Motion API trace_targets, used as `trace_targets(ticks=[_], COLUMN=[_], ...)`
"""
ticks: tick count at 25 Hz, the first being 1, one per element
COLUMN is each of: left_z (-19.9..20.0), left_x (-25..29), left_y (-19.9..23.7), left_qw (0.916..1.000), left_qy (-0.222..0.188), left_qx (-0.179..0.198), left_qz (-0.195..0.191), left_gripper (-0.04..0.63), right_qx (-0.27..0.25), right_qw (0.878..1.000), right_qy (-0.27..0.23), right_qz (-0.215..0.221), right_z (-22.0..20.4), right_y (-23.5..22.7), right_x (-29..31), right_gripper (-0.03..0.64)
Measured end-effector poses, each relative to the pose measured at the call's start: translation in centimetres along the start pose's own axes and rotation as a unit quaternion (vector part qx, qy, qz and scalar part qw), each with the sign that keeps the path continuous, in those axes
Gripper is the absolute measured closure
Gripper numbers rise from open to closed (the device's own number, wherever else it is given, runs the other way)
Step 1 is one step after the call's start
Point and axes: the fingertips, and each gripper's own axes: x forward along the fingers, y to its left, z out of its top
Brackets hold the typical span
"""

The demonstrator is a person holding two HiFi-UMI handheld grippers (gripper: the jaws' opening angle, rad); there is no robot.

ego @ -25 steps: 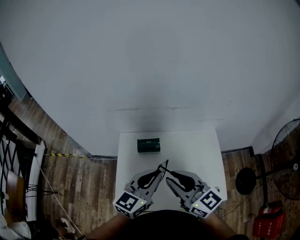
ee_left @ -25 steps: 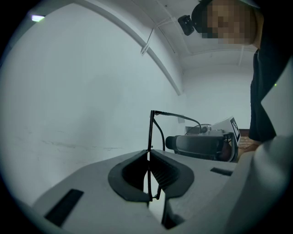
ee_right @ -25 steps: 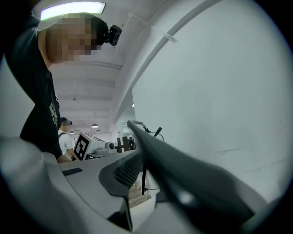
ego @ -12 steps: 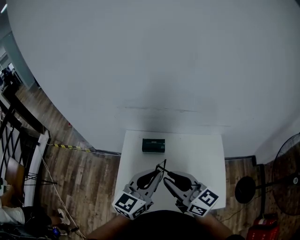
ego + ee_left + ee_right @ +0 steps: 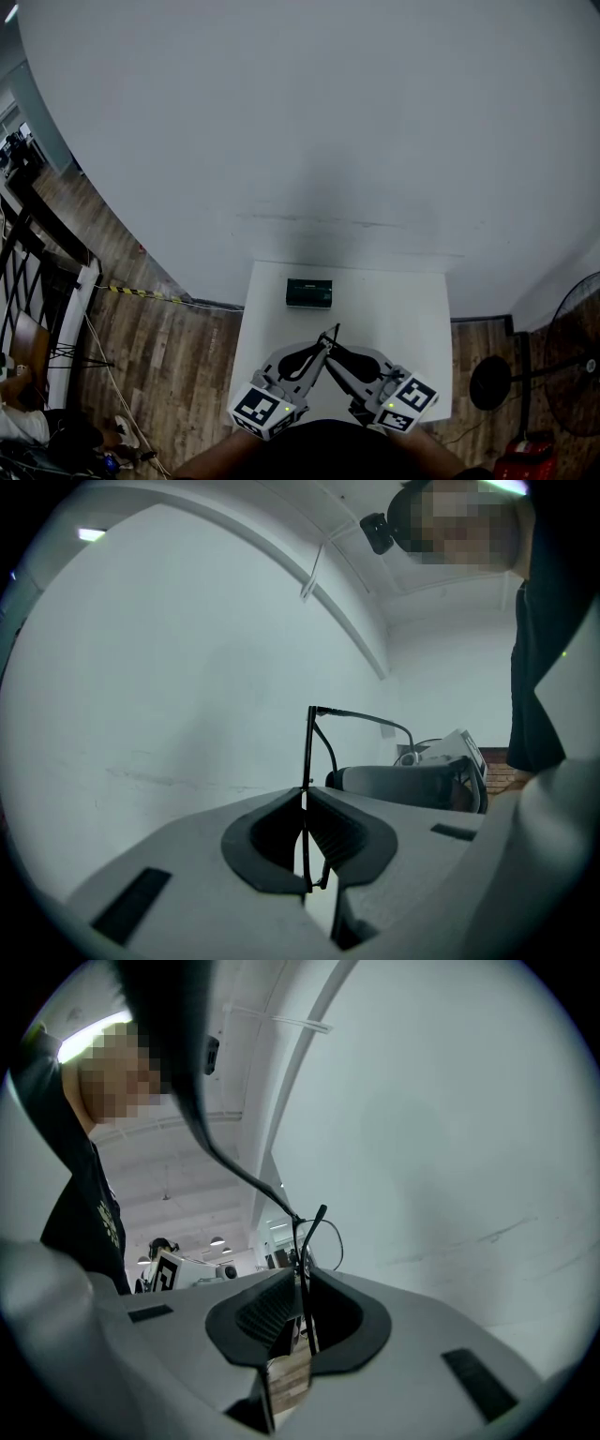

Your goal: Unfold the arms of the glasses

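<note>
left claw [image 5: 305, 803] clamps glasses [image 5: 310, 752] above surface [image 5: 394, 300]; right claw [image 5: 302, 1283] has just been closing, now pinches an arm [image 5: 310, 1232]. One arm looks swung out, so unfolding looks unfinished.

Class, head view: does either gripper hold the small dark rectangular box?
No, the small dark rectangular box sits by itself on the white table.

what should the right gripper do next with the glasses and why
Probably swing the right gripper outward to hinge the arm open: its jaws have just been closing with that arm between them, while the left gripper pinches the glasses frame.
</note>
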Motion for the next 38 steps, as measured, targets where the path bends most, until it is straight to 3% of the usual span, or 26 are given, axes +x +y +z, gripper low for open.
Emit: trace_targets(ticks=[8, 21, 38], left_z=[0.3, 1.1, 3.0], left_x=[0.1, -0.6, -2.0], left_y=[0.5, 4.0, 5.2], left_qw=[0.9999, 0.9996, 0.9989], left_qy=[-0.002, -0.013, -0.030], left_qx=[-0.001, -0.015, -0.016], left_qz=[-0.012, 0.018, 0.033], left_gripper=[0.575, 0.575, 0.575], right_qx=[0.003, 0.006, 0.025], right_qw=[1.000, 0.999, 0.999], right_qy=[-0.001, -0.002, 0.004], right_qz=[-0.011, -0.032, -0.039], right_z=[0.0, -0.7, -2.8], right_y=[-0.6, -1.1, -0.7], right_x=[0.2, -1.0, -2.0], right_gripper=[0.597, 0.603, 0.604])
